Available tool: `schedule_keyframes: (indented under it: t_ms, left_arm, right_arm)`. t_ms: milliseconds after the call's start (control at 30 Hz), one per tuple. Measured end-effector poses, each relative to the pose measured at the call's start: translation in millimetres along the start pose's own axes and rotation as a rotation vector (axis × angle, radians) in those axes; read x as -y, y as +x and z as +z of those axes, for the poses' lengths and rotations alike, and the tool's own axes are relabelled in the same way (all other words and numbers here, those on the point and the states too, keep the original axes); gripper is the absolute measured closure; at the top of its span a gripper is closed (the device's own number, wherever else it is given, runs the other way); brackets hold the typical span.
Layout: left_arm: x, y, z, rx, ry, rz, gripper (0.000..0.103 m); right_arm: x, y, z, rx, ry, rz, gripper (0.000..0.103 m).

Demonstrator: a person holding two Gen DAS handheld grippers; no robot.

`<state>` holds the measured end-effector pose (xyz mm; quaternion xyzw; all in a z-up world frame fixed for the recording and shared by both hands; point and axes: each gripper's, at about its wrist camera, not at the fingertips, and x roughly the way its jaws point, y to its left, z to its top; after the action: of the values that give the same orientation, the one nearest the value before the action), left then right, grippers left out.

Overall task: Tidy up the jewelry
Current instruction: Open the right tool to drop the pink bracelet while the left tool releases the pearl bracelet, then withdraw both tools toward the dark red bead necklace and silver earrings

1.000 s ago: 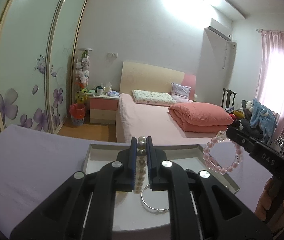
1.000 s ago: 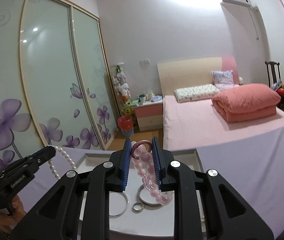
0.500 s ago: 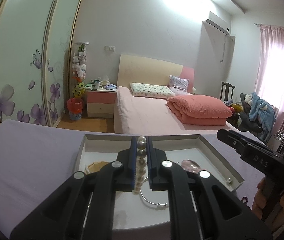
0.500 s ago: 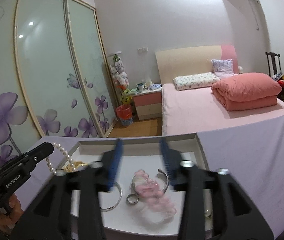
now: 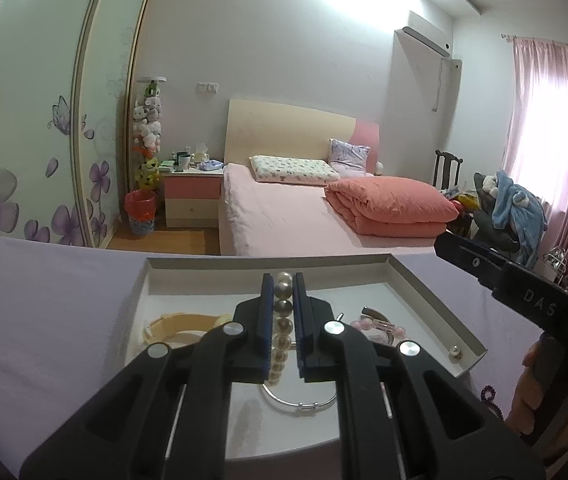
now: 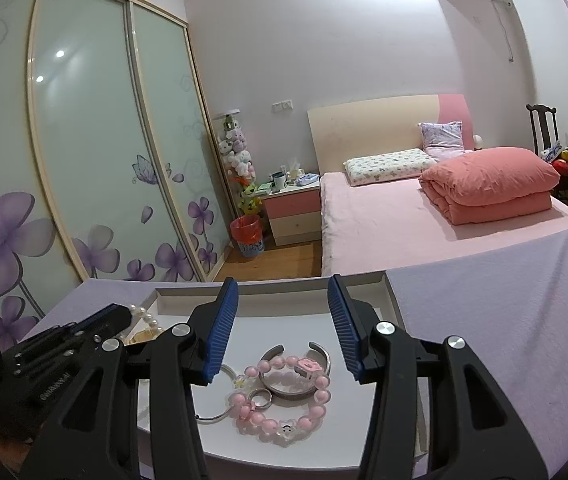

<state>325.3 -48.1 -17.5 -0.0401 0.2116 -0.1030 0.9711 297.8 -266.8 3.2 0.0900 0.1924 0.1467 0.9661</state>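
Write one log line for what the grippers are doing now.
left gripper: shut on pearl string | right gripper: open, just released pink bracelet | tray

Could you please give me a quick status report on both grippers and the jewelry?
Left gripper shut on pearl strand above tray. Right gripper jaws just opened, empty. Pink bead bracelet lying in tray. Nothing in the way.

i counted one tray (image 6: 389, 280), one pink bead bracelet (image 6: 284, 396), one pearl strand (image 5: 282, 320), two silver bangles, one small ring (image 6: 262, 398).

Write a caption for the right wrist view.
Open right tool above round pink bead bracelet lying in white rectangular tray; left tool holds white pearl strand.
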Motion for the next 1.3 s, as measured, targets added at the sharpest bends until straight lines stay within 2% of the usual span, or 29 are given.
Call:
schedule_keyframes:
  t_ms: [100, 167, 233, 900, 1100, 1300]
  left_arm:
    - [1.1, 7.3, -2.2, -0.010, -0.008, 0.007, 0.091]
    - [-1.3, 10.6, -3.8, -0.018, -0.014, 0.007, 0.082]
    - [-4.5, 11.0, -4.0, -0.017, -0.017, 0.009, 0.078]
    - [-4.6, 6.6, -4.9, -0.019, -0.020, 0.016, 0.075]
    - [-3.8, -8.3, -6.1, -0.014, -0.031, 0.014, 0.067]
    - [8.6, -37.0, -17.7, -0.027, -0.020, -0.006, 0.062]
  right_arm:
    - [2.6, -0.4, -0.7, -0.004, 0.001, 0.003, 0.055]
    - [4.0, 0.0, -0.9, -0.006, -0.001, 0.003, 0.055]
    - [4.6, 0.0, -1.1, -0.006, -0.003, 0.002, 0.055]
    - [4.2, -0.9, -0.8, -0.006, -0.006, -0.003, 0.055]
    - [7.3, -22.7, -0.7, -0.001, -0.017, -0.023, 0.055]
    - [12.8, -53.3, -18.4, -0.049, -0.052, -0.056, 0.055]
